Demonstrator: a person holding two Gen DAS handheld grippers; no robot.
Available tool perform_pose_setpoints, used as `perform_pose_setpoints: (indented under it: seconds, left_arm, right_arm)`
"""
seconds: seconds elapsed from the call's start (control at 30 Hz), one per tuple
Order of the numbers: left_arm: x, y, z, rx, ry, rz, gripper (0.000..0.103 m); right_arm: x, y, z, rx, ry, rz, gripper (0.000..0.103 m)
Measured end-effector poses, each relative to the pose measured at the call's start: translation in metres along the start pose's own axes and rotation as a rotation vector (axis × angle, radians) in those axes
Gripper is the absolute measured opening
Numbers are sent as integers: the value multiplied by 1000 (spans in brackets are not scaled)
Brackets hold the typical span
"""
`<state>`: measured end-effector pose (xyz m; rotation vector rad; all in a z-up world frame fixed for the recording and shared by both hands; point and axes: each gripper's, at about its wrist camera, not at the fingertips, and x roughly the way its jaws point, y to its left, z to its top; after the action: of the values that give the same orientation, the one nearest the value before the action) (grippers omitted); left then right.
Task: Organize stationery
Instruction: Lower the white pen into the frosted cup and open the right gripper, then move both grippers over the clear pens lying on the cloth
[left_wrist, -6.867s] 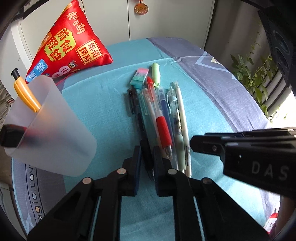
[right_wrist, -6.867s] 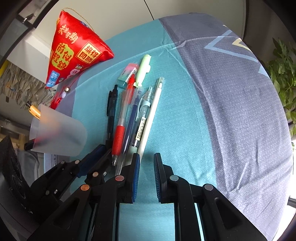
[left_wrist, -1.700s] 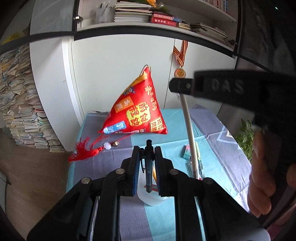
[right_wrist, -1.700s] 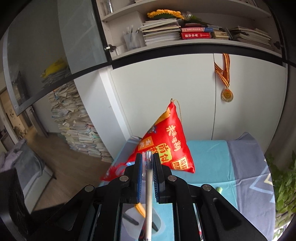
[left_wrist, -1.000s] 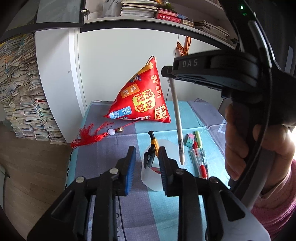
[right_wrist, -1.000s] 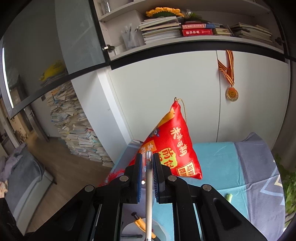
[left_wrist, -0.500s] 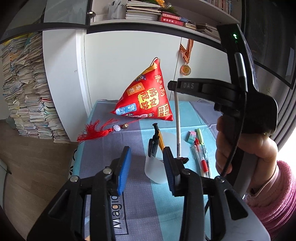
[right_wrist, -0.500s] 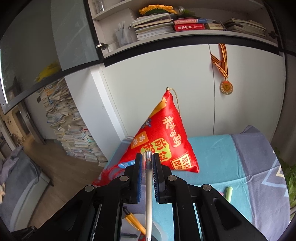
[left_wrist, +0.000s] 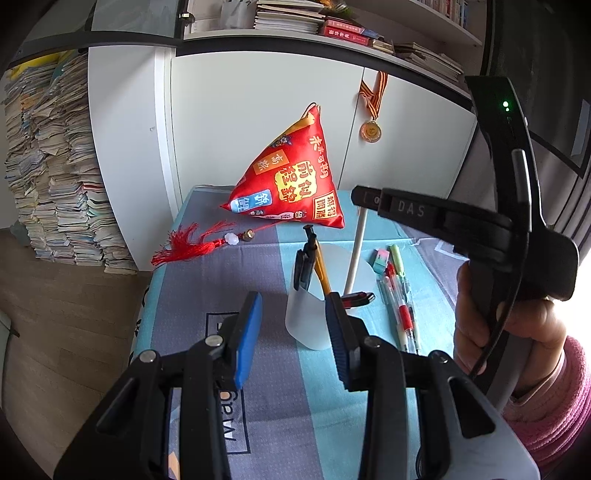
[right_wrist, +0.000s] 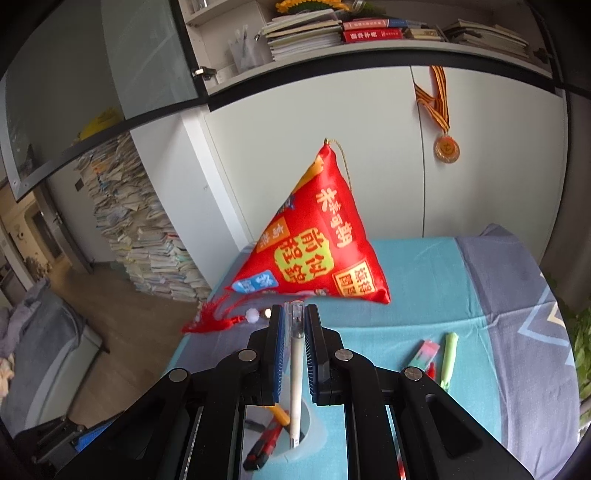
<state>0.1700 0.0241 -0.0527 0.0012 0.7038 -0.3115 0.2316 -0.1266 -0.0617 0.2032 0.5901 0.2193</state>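
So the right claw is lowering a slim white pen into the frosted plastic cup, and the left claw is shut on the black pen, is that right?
Not quite: the left claw is open and holds nothing. The left wrist view shows the black pen already standing in the frosted plastic cup. The rest holds: the right claw is shut on the slim white pen, its tip inside the cup.

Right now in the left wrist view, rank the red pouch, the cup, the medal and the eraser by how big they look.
1. red pouch
2. cup, though nearer the camera
3. medal and eraser: too alike to rank
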Motion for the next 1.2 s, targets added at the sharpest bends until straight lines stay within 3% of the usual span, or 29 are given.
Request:
perform_pose_setpoints:
  seconds: [0.27, 0.4, 0.67, 0.93, 1.2]
  left_arm:
    - [-4, -16, -5, 38, 2, -16, 37]
    - [-6, -25, -9, 61, 6, -26, 37]
    - [-7, -56, -17, 117, 29, -101, 37]
    - [32, -113, -36, 221, 165, -173, 37]
    - [88, -131, -56, 228, 309, -109, 37]
  right_arm:
    - [-10, -7, -18, -11, 121, 18, 14]
    - [-33, -23, -28, 11, 106, 14, 17]
    - [-51, -85, -52, 132, 184, -96, 17]
    - [-51, -149, -97, 309, 316, -141, 17]
    - [-68, -178, -114, 381, 331, -147, 17]
